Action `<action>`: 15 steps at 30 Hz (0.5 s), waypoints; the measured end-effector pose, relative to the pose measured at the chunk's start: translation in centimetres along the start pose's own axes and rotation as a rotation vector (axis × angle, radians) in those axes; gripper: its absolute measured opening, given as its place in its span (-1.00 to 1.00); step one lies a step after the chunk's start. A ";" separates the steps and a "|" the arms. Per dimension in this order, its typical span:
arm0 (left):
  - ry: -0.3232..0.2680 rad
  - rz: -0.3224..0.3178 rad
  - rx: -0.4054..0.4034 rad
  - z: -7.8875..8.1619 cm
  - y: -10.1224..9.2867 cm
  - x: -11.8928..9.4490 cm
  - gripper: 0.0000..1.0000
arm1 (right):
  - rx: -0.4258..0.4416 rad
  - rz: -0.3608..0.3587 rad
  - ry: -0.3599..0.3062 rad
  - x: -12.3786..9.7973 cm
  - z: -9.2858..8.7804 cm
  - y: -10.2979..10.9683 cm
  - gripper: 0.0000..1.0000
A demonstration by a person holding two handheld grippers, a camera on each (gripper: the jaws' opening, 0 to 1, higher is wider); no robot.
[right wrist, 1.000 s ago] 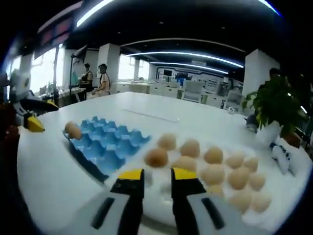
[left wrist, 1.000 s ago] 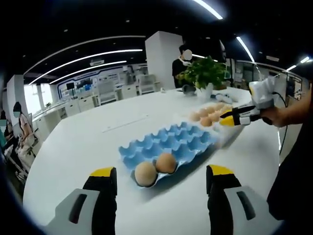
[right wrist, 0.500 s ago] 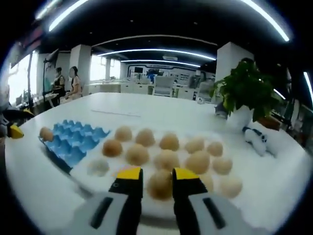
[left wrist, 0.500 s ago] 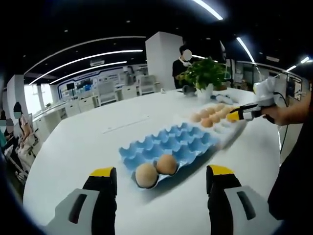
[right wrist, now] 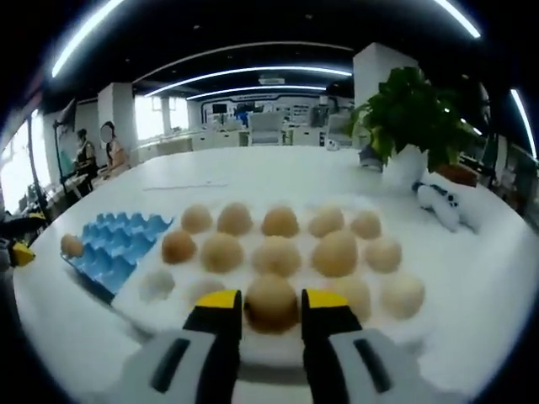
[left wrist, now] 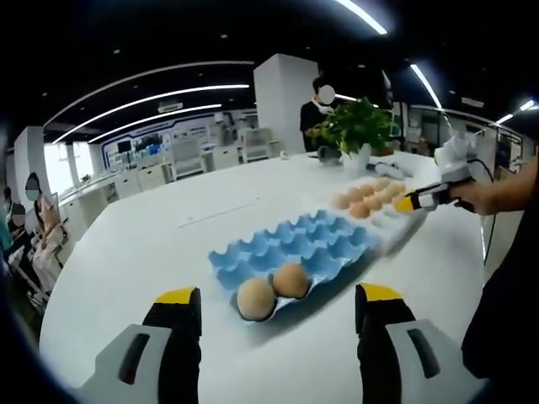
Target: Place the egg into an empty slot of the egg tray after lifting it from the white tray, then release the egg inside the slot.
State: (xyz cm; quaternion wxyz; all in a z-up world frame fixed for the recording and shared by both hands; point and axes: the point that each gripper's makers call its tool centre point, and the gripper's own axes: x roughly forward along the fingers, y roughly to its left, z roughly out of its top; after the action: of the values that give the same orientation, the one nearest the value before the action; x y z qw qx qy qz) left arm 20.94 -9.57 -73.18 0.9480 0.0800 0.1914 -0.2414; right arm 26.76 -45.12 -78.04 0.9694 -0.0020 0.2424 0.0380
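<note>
Right hand-held gripper straddling an egg on the white tray; blue egg tray waits with two eggs in it.

In the right gripper view, the right hand-held gripper (right wrist: 271, 305) has its jaws apart on either side of a brown egg (right wrist: 271, 303) at 6 o'clock on the white tray (right wrist: 438, 313); contact looks likely but blur hides it. The blue egg tray (right wrist: 114, 248) lies at 9 o'clock, beside the white tray. In the left gripper view, the left hand-held gripper (left wrist: 276, 311) hovers wide open above the table (left wrist: 143, 252), with the egg tray's two eggs (left wrist: 272, 290) just ahead at 12 o'clock. A potted plant (right wrist: 414, 126) stands beyond.
</note>
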 end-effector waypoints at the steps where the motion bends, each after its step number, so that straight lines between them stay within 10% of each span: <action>1: 0.000 0.001 -0.001 0.0 0.0 0.0 0.50 | 0.003 0.003 0.002 0.0 0.0 0.0 -0.50; 15: 0.001 0.025 -0.010 -0.2 0.6 -0.3 0.50 | 0.073 0.007 -0.052 -1.1 1.4 -0.3 -0.54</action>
State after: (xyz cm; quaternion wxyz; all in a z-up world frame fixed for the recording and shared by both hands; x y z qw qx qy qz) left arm 20.98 -8.86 -73.20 0.9511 0.0776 0.1924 -0.2287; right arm 26.48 -45.44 -76.29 0.9747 0.0351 0.2184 0.0327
